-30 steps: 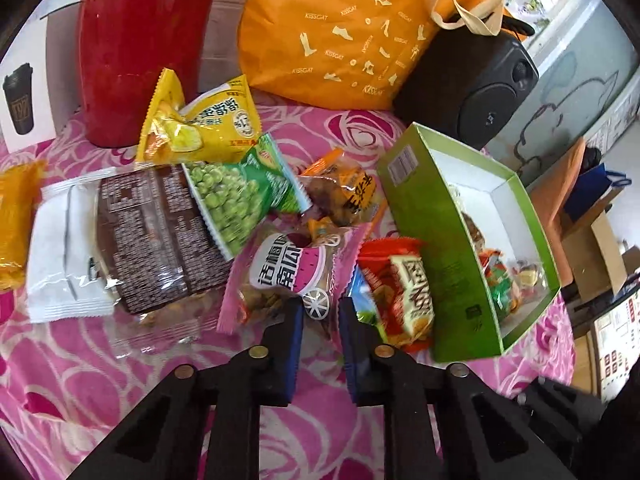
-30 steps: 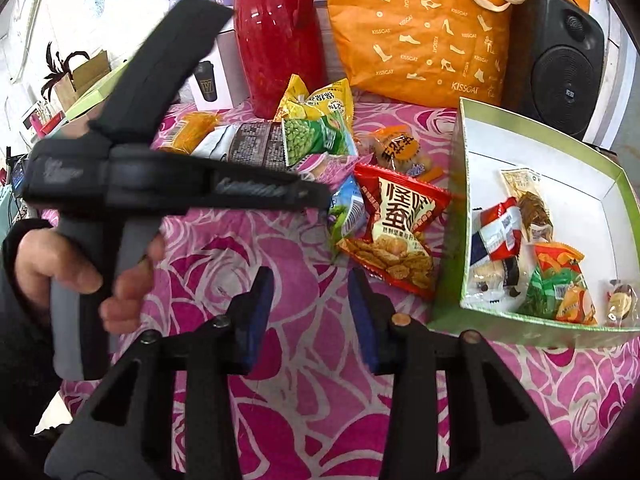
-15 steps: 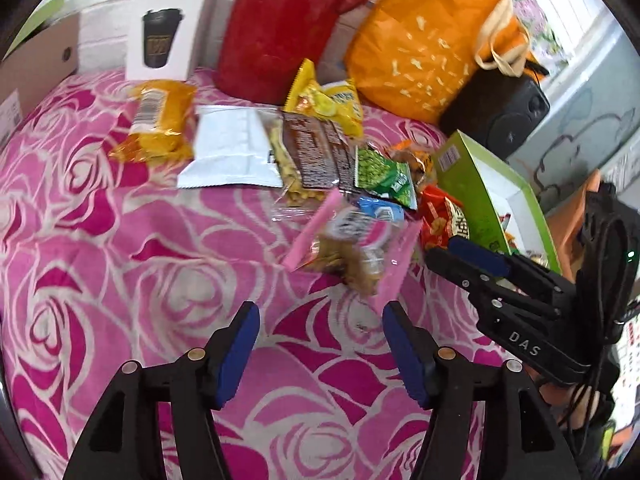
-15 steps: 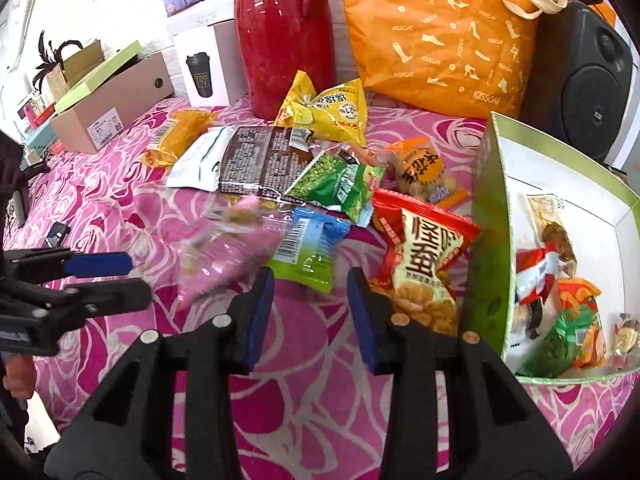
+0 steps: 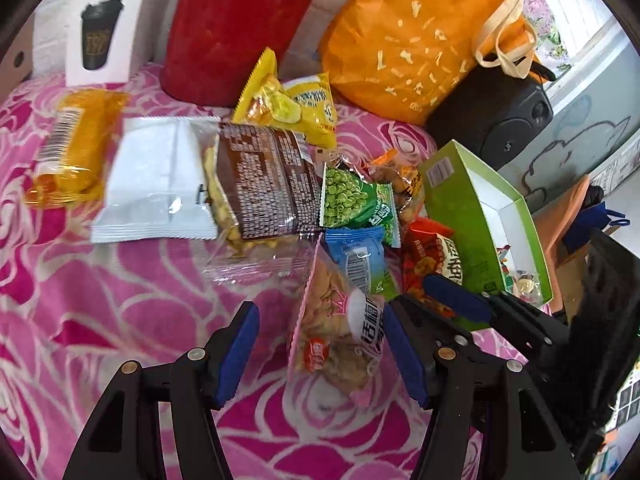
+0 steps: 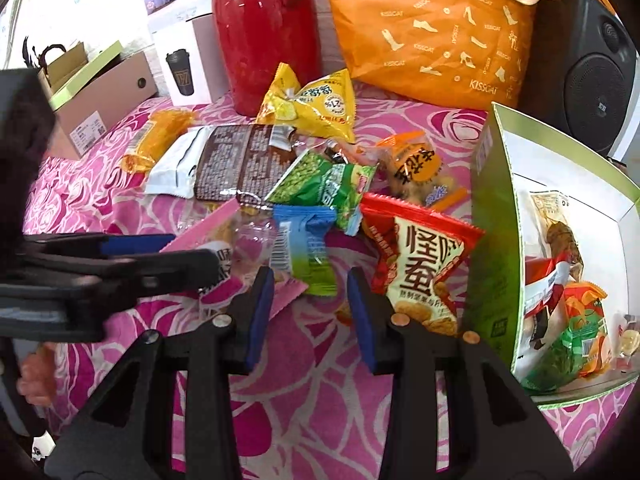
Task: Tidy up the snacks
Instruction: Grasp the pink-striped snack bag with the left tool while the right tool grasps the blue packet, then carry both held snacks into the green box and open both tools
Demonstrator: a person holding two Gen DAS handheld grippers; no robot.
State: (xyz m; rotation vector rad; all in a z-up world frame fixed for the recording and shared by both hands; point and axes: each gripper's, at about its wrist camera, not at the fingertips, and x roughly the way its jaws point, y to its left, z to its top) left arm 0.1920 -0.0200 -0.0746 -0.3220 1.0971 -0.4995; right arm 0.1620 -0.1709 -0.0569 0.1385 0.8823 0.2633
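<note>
A pink snack pack [image 5: 340, 340] lies on the pink rose cloth between the fingers of my left gripper [image 5: 320, 346], which is open; its right finger is close against the pack. My right gripper [image 6: 312, 314] is open and holds nothing, just short of a blue-and-green pack [image 6: 304, 252]. A red pack [image 6: 420, 268] leans beside the green box [image 6: 492, 240], which holds several snacks. The left gripper [image 6: 196, 252] comes in from the left over the pink pack [image 6: 224, 256]. The right gripper [image 5: 412, 292] shows at the right of the left wrist view.
Behind lie a green pea pack [image 5: 352, 200], brown pack [image 5: 264, 184], white pack [image 5: 156, 184], yellow pack [image 5: 296, 108] and orange pack [image 5: 76, 148]. A red jug [image 5: 232, 28], orange bag [image 5: 420, 36], black speaker [image 5: 492, 120] and white carton [image 5: 100, 36] line the back.
The left gripper went from nearly shut at the pile to open, the pink pack slid out onto the cloth, and the gripper has now closed in around it. The right gripper edged forward.
</note>
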